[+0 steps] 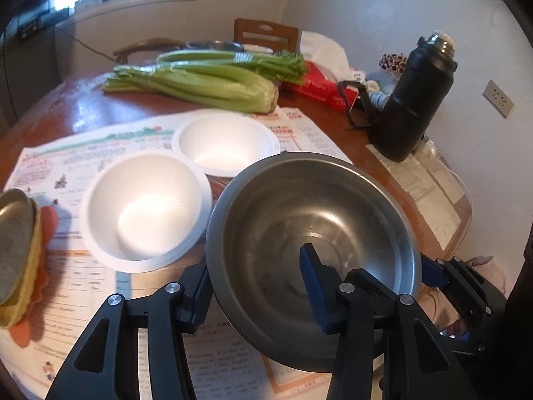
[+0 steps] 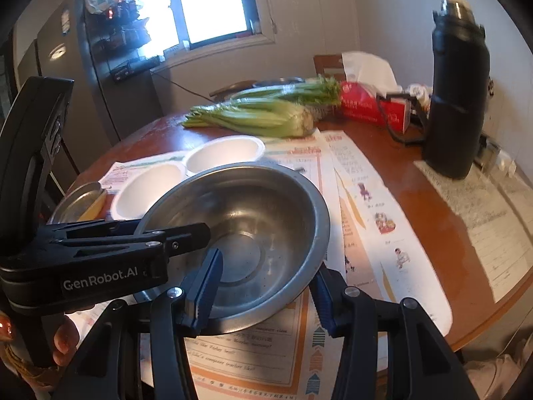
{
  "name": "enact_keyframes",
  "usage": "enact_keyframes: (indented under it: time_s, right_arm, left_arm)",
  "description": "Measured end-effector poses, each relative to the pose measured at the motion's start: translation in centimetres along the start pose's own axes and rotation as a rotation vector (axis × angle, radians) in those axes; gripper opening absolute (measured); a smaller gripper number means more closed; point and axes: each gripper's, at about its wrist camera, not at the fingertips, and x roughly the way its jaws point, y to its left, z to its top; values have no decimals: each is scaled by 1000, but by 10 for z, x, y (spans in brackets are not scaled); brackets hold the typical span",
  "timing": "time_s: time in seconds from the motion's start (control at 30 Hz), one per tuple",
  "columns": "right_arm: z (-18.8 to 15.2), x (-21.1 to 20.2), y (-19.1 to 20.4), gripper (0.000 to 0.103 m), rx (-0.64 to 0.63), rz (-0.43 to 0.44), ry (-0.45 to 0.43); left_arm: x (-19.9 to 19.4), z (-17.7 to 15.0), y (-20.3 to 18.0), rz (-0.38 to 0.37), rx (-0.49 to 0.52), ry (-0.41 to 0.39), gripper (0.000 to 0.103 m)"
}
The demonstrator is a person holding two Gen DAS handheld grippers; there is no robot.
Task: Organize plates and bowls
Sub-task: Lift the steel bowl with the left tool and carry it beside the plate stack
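Steel bowl (image 1: pixel 299 233) is seen right at the tips of both tools, sat over the printed paper sheets (image 1: pixel 66 166) spread across the wooden counter (image 1: pixel 83 100). Its mouth is pointed up and a bit toward the cameras, so the shiny inside and the flat round bottom are fully shown. It's round, so no real long axis can be picked out. Whether the base is actually resting on the paper can't be told tbh.

The left hand-held gripper (image 1: pixel 253 260) is placed over the bowl's left wall: one finger is kept outside against the rim, while the other blue finger is dipped inside. The right hand-held gripper (image 2: pixel 266 263) is set the same way on the opposite wall, with one blue finger inside and one outside. On both, the fingers are spread apart with the wall between them, but whether the wall is really being pinched can't be made out.

Just ahead and left of the left hand-held gripper, a white bowl (image 1: pixel 146 206) is parked mouth up. A second white bowl (image 1: pixel 226 143) is found right behind it, the two rims nearly touching. Further ahead a bunch of celery (image 1: pixel 200 83) is laid crosswise, root end to the right. Off to the front right a red tissue box (image 1: pixel 316 88) and a tall black flask (image 1: pixel 416 100) are stood.
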Motion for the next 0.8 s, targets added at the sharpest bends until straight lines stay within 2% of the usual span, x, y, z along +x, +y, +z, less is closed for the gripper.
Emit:
enact_keyframes:
  time_s: [0.23, 0.43, 0.63, 0.8]
  right_arm:
    - [5, -19, 22, 51, -30, 24, -29]
    - [3, -27, 59, 51, -90, 80, -29]
    - [-5, -19, 91, 51, -137, 137, 39]
    - [-14, -10, 107, 51, -168, 140, 108]
  left_arm:
    - [-35, -10, 17, 6, -14, -35, 50]
    - [-67, -25, 45, 46, -59, -73, 50]
    - [-76, -48, 73, 76, -106, -38, 50]
    - [-72, -67, 87, 90, -122, 3, 50]
